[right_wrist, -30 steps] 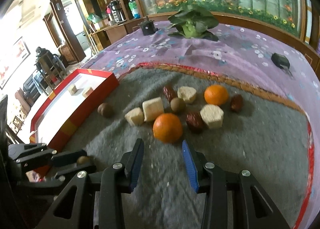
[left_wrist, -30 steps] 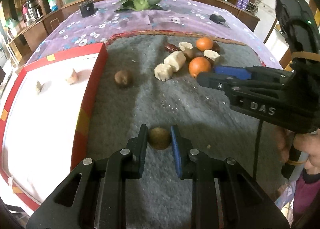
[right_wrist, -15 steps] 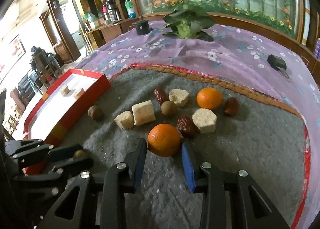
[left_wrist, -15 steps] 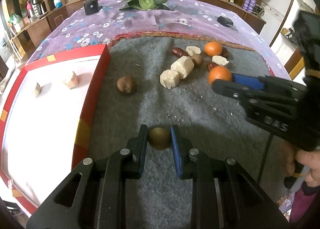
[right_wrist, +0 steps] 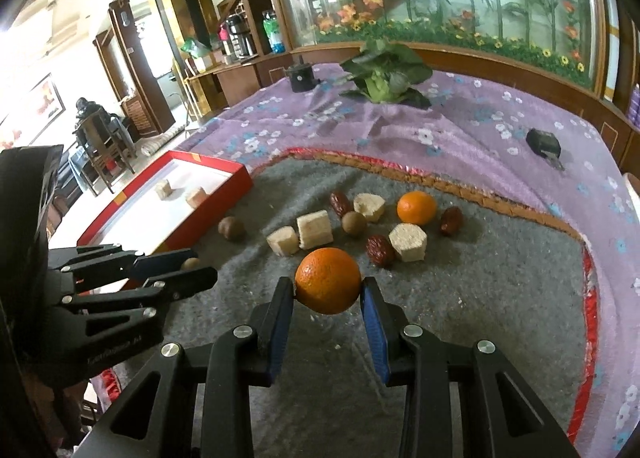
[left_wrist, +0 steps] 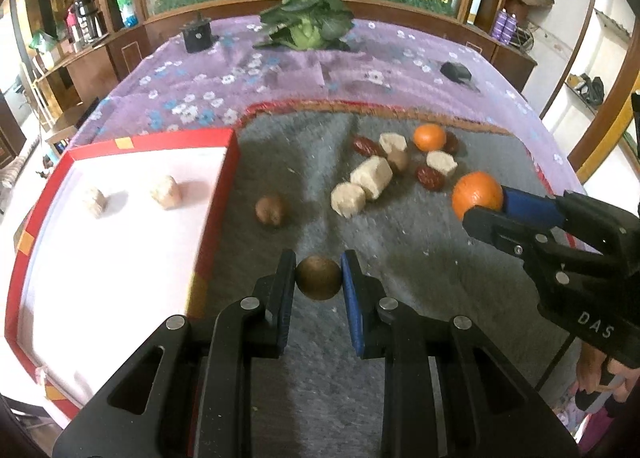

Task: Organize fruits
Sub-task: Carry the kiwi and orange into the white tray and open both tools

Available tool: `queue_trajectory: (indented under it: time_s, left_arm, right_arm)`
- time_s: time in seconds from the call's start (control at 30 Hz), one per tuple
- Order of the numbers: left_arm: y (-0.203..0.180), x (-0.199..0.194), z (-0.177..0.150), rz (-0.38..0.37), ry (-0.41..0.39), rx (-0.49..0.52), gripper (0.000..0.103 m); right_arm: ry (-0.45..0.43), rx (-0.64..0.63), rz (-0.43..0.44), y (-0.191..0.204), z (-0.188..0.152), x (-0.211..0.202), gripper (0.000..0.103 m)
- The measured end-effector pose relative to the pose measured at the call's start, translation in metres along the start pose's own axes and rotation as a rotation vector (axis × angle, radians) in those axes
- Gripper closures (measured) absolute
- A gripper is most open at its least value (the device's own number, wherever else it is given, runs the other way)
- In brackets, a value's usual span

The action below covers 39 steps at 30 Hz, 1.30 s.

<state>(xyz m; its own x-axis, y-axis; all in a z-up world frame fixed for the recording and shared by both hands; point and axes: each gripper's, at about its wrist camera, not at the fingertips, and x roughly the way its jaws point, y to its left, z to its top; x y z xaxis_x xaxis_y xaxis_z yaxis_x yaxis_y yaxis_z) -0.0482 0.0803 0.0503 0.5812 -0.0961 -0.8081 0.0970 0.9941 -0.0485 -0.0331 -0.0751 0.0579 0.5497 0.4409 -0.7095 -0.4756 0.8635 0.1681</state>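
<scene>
Fingers (right_wrist: pixel 370 298) of the right gripper (right_wrist: pixel 327 296) clamped on the orange (right_wrist: pixel 328 280) across its widest part, lifted just clear of the grey mat (right_wrist: pixel 480 298). Round, firm, waxy; likely to roll if pinched off-centre. Left gripper (left_wrist: pixel 319 278) shut on a small brown fruit (left_wrist: pixel 319 278), light and hard, near the red tray (left_wrist: pixel 218 214) at the mat's left edge.
</scene>
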Motion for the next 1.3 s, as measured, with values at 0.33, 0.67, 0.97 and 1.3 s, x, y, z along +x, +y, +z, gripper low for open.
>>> queue_trajectory:
  time_s: [0.33, 0.67, 0.97, 1.3]
  left_arm:
    - [0.035, -0.014, 0.013, 0.053, -0.037, -0.051, 0.081]
    - [0.101, -0.015, 0.015, 0.112, -0.035, -0.171, 0.081]
    - [0.146, -0.006, 0.007, 0.121, -0.001, -0.247, 0.081]
    - [0.167, -0.001, 0.003, 0.068, 0.012, -0.237, 0.081]
  right_arm:
    - [0.002, -0.069, 0.054, 0.033, 0.018, 0.006, 0.069]
    - [0.029, -0.164, 0.137, 0.085, 0.038, 0.032, 0.069]
    - [0.081, -0.238, 0.209, 0.129, 0.055, 0.071, 0.07]
    - [0.15, -0.301, 0.236, 0.156, 0.058, 0.108, 0.07]
